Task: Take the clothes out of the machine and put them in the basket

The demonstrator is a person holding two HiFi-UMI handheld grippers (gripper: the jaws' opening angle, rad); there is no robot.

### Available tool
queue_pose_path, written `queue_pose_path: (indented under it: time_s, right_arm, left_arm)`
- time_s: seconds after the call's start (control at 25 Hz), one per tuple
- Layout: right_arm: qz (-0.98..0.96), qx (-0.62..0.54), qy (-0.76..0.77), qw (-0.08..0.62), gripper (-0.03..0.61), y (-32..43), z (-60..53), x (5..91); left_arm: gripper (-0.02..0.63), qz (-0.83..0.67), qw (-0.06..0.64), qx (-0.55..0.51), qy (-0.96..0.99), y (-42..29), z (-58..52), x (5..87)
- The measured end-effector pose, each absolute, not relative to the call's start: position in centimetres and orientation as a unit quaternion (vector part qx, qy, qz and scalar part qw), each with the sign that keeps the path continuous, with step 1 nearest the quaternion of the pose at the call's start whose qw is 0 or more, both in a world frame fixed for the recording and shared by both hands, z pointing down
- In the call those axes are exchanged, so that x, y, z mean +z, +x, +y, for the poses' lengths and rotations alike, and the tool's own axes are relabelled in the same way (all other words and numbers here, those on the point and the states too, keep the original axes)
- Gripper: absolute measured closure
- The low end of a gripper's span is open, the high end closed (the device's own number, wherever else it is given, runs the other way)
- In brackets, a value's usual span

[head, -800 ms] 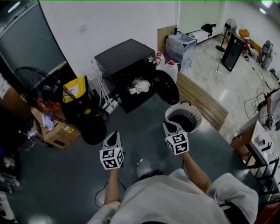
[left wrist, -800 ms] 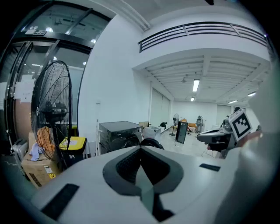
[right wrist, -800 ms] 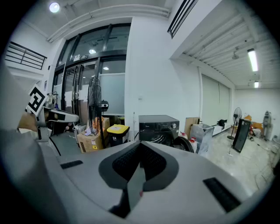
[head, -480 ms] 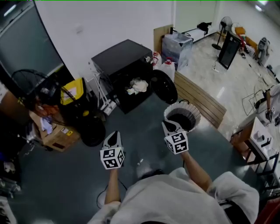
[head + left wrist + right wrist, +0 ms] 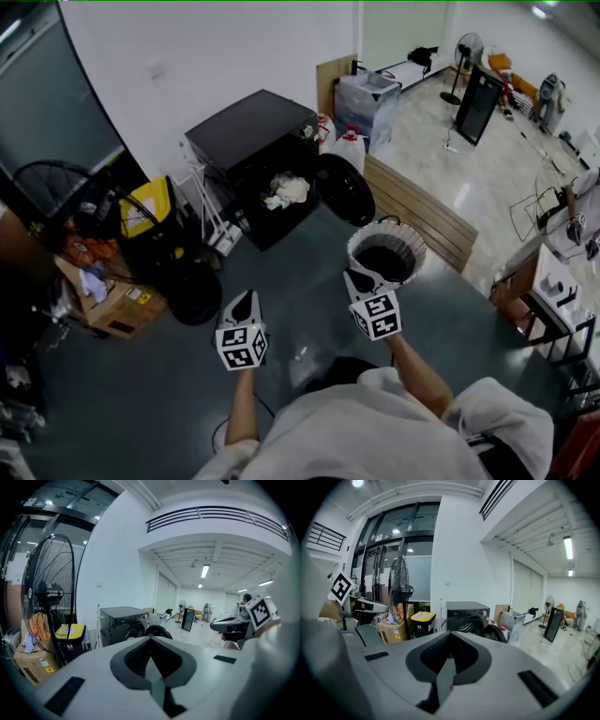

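Observation:
The black washing machine [image 5: 253,131] stands against the white wall with its round door [image 5: 339,187] swung open. Pale clothes [image 5: 286,190] lie in its opening. A white-rimmed basket [image 5: 385,253] stands on the dark floor to its right, dark inside. My left gripper [image 5: 246,296] is held over the floor, well short of the machine, shut and empty. My right gripper [image 5: 352,276] hangs at the basket's near left rim, also shut with nothing in it. Beyond the shut jaws, the machine [image 5: 123,623] shows in the left gripper view and again, as the machine [image 5: 468,616], in the right gripper view.
A yellow-lidded bin [image 5: 150,208], a cardboard box [image 5: 112,300] and a large fan [image 5: 47,183] crowd the left of the machine. White jugs [image 5: 349,145] and a clear crate [image 5: 367,98] stand to its right. A slatted wooden board [image 5: 422,216] lies behind the basket.
The head view has swung slightly, so the machine and basket sit a little further left. Both grippers stay shut and in nearly the same place.

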State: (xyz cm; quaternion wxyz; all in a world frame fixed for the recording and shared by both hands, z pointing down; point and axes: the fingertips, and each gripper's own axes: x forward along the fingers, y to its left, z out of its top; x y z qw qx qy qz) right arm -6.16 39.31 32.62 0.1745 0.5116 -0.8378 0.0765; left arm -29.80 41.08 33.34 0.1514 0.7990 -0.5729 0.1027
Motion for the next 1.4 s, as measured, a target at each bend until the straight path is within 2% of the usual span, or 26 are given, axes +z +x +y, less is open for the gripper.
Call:
queue_pose_path:
  time_s: [0.32,0.96,1.4]
  right_arm:
    - [-0.842,0.084,0.503,0.177,0.557,-6.0,33.3,34.6]
    - [-0.874,0.084,0.448,0.171,0.557,-3.3,11.0,34.7]
    - [-0.887,0.098,0.416,0.177,0.557,-2.4,4.2,36.6]
  left_arm:
    - [0.595,-0.578,0.157,0.108,0.794,-29.4,35.7,34.7]
    - [0.595,-0.617,0.145,0.094,0.767,-24.6,14.1,32.4]
    - [0.595,-0.625,0.150,0.112,0.757,-22.0,7.3,33.2]
